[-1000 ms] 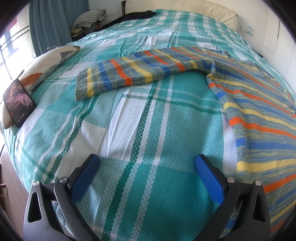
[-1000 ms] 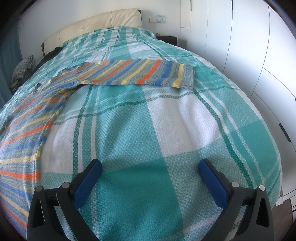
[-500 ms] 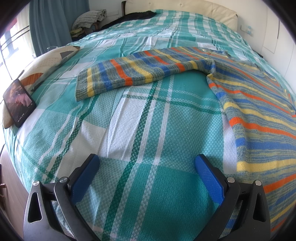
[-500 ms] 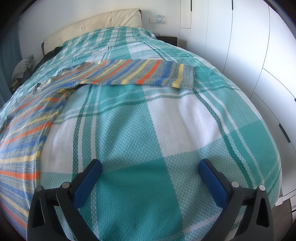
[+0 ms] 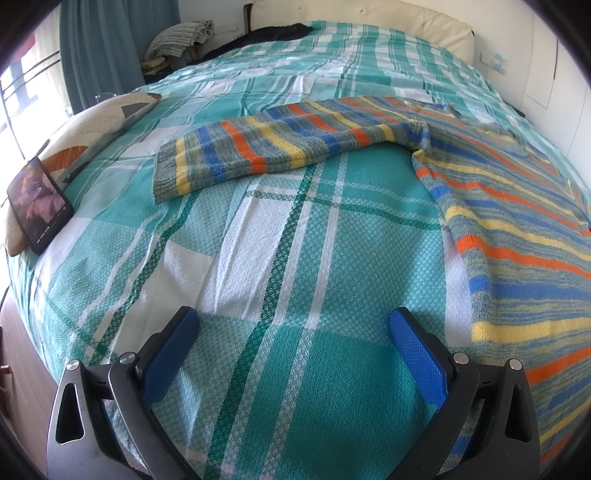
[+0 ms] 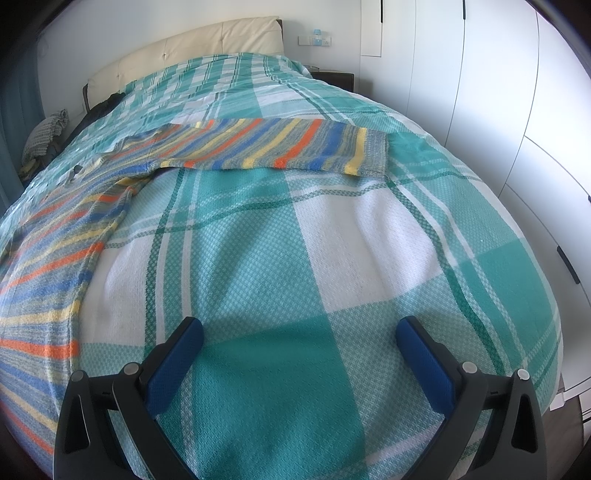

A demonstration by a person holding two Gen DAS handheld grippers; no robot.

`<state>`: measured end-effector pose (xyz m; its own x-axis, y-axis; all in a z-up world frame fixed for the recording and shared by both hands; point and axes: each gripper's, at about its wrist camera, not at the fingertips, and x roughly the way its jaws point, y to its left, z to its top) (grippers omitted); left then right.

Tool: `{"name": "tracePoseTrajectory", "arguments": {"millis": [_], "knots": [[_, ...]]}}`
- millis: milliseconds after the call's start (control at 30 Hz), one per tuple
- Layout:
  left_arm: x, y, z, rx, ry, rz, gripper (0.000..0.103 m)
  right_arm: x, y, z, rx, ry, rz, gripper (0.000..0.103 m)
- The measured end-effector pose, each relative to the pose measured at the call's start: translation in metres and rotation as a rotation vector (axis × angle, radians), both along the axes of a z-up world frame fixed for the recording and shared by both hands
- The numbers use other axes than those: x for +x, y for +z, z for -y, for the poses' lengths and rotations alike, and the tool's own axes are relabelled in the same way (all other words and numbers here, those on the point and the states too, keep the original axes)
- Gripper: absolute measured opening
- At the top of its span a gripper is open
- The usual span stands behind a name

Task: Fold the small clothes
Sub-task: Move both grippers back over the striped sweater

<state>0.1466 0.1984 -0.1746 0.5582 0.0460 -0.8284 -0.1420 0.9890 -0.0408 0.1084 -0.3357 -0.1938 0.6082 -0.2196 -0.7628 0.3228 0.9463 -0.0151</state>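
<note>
A striped sweater (image 5: 498, 206) lies spread on the bed (image 5: 295, 240). Both the left gripper (image 5: 293, 325) and right gripper (image 6: 299, 332) have fingers apart, holding nothing. Only the left view shows a phone (image 5: 38, 206) at the bed's edge.

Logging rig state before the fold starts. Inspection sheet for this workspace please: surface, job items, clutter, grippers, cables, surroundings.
Surface: bed with teal plaid bedspread, a few light creases.
Job's things: striped sweater laid flat, both sleeves spread outward; left sleeve, right sleeve. No fold made yet.
Clutter: phone with lit screen propped against a patterned cushion at the bed's edge; dark garment near the headboard.
Grippers: left hand-held gripper open, holding nothing; right hand-held gripper open, holding nothing; both over bare bedspread.
Cables: nothing seen.
Surroundings: cream headboard, white wardrobe doors, teal curtain, bundled cloth beside the bed.
</note>
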Motion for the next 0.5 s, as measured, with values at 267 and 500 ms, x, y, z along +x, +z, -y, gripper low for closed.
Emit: {"name": "tracePoseTrajectory", "arguments": {"millis": [267, 500], "knots": [[-0.015, 0.021, -0.002, 0.024, 0.009, 0.022, 0.103, -0.026, 0.036, 0.01, -0.072, -0.081, 0.15, 0.103], [-0.015, 0.022, -0.008, 0.016, 0.042, 0.018, 0.103, -0.037, 0.043, 0.036, -0.044, -0.189, 0.162, 0.103]]}}
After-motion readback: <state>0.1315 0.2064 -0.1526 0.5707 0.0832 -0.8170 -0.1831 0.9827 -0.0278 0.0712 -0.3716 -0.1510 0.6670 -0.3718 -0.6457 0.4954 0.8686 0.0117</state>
